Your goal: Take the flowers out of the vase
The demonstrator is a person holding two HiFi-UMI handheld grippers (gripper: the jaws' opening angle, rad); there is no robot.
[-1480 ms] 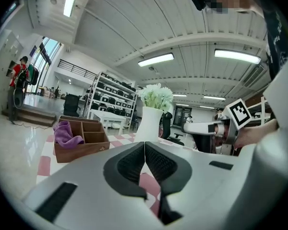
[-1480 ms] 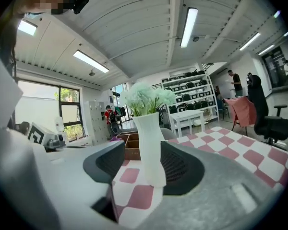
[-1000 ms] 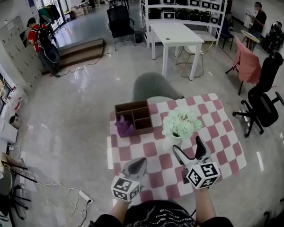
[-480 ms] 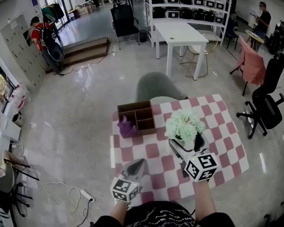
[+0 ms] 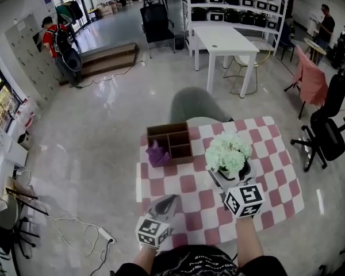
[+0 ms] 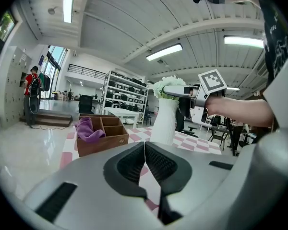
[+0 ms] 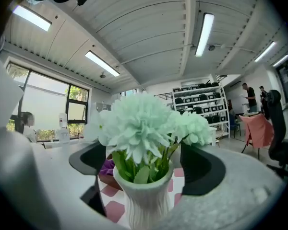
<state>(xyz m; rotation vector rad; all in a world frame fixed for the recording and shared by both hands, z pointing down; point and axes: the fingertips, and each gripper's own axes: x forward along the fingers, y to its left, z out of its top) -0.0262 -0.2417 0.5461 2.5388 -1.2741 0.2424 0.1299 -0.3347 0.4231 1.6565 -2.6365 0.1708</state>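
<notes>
A bunch of pale green-white flowers (image 5: pixel 228 152) stands in a white ribbed vase (image 7: pixel 144 195) on the pink-and-white checked table (image 5: pixel 276 177). In the head view the blooms hide the vase. My right gripper (image 5: pixel 231 172) is open, one jaw on each side of the green stems (image 7: pixel 134 164) just above the vase's rim, apart from them. My left gripper (image 5: pixel 167 203) hangs shut and empty near the table's front left edge. In the left gripper view the vase (image 6: pixel 165 121) stands upright ahead, with the right gripper (image 6: pixel 180 91) level with the flowers (image 6: pixel 169 84).
A wooden divided box (image 5: pixel 171 142) sits at the table's far left with a purple cloth (image 5: pixel 157 154) in one compartment. A grey chair (image 5: pixel 195 105) is behind the table, a black office chair (image 5: pixel 330 131) to the right, a white table (image 5: pixel 224 39) farther off.
My right gripper has moved forward from in front of the vase until its open jaws flank the flower stems. The left gripper has barely shifted.
</notes>
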